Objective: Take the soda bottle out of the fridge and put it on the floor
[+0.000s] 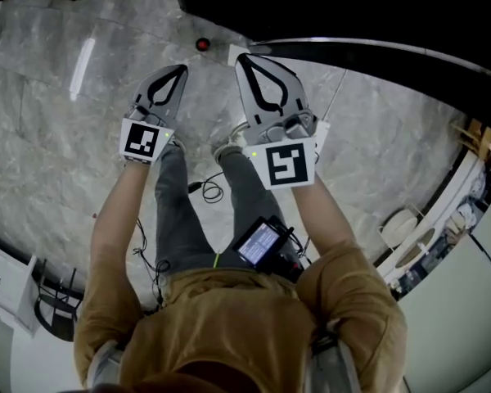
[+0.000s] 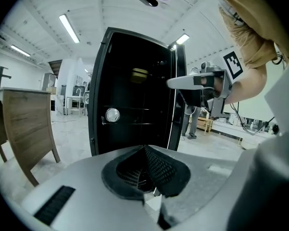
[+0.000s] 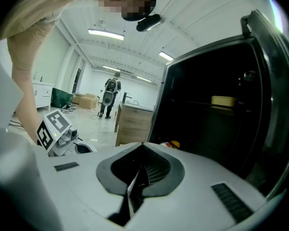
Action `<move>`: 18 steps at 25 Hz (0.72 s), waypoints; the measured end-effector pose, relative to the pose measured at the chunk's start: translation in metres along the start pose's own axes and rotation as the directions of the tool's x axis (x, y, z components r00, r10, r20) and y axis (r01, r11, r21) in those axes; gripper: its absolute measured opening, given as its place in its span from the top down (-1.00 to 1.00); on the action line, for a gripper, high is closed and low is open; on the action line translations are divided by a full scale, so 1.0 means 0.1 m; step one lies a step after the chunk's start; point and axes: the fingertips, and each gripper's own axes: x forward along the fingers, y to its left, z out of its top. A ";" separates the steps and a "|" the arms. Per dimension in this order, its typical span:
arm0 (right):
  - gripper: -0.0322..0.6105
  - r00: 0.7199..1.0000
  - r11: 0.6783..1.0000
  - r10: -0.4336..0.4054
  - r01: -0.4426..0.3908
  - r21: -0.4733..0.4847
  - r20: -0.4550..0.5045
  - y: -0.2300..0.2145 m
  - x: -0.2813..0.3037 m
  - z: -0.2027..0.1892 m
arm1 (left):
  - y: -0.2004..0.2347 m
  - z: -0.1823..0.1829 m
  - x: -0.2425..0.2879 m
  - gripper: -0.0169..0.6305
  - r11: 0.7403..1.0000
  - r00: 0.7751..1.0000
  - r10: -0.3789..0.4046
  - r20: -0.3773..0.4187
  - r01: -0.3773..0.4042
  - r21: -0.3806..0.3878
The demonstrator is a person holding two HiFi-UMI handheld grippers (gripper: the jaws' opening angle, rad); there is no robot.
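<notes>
Head view: left gripper and right gripper are held side by side.
Both are pressed together, empty; black fridge is seen at 12 o'clock.

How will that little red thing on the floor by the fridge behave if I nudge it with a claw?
The red thing looks round from above, so it may roll if tipped. The floor is glossy stone, so a nudge would probably slide it. It shows too small to judge its weight.
</notes>
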 end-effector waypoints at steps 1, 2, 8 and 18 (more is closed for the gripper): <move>0.94 1.000 1.000 -0.014 0.014 0.005 0.000 -0.06 -0.05 0.04 | -0.01 0.06 -0.01 0.94 1.000 1.000 -0.005 -0.003 0.005 0.009; 0.94 1.000 1.000 -0.027 0.027 0.010 0.000 -0.11 -0.09 0.08 | -0.02 0.11 -0.02 0.94 1.000 1.000 -0.012 -0.004 0.012 0.021; 0.94 0.996 0.996 -0.086 0.086 0.000 -0.005 -0.36 -0.35 0.32 | -0.13 0.42 -0.05 0.94 0.999 0.999 -0.032 -0.031 0.033 0.015; 0.94 0.983 0.980 -0.186 0.184 0.079 0.012 -0.52 -0.82 0.73 | -0.37 1.07 -0.26 0.94 0.999 1.000 -0.030 0.009 0.031 -0.032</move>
